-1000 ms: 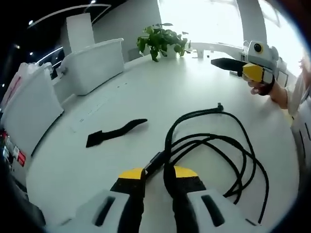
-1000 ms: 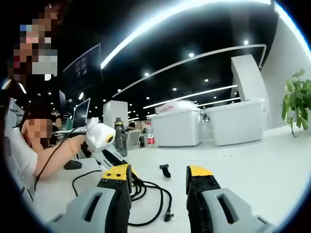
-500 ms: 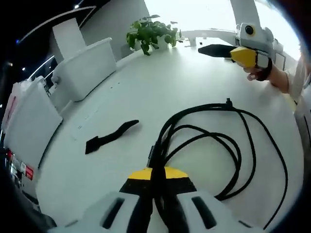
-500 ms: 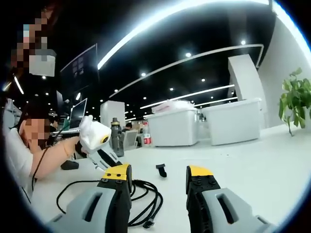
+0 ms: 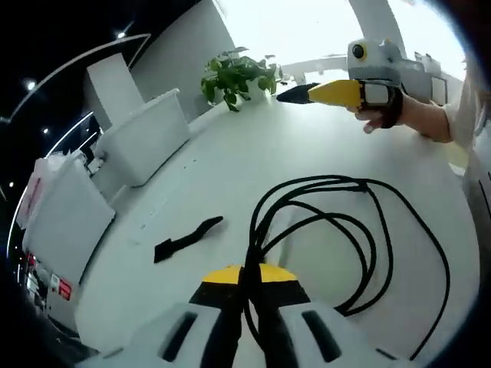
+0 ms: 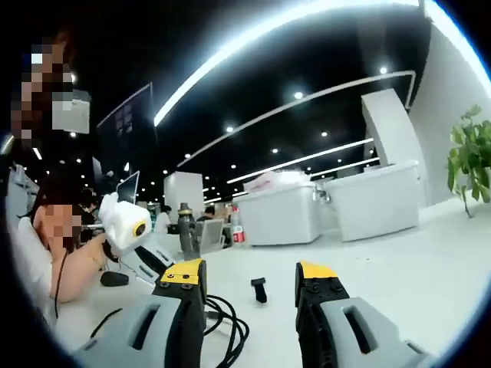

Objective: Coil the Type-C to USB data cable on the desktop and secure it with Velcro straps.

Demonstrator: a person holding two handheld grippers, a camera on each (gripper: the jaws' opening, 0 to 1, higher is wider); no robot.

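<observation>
Left gripper (image 5: 247,277) clamped on black cable (image 5: 337,230), loops spread ahead-right on white desktop (image 5: 230,165), Velcro strap (image 5: 186,239) ahead-left, open surface beyond, right gripper (image 6: 250,277) held raised, jaws parted, empty.

We see a white desk (image 5: 230,169). On it lie a looped black cable (image 5: 337,230) at 4 o'clock, a black strap (image 5: 186,239) at 8, bins (image 5: 146,134) at 10, a plant (image 5: 238,75) at 12.

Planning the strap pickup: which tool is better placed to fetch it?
Probably the right tool: its jaws are open and empty, facing the Velcro strap. The left tool is shut on the cable.
</observation>
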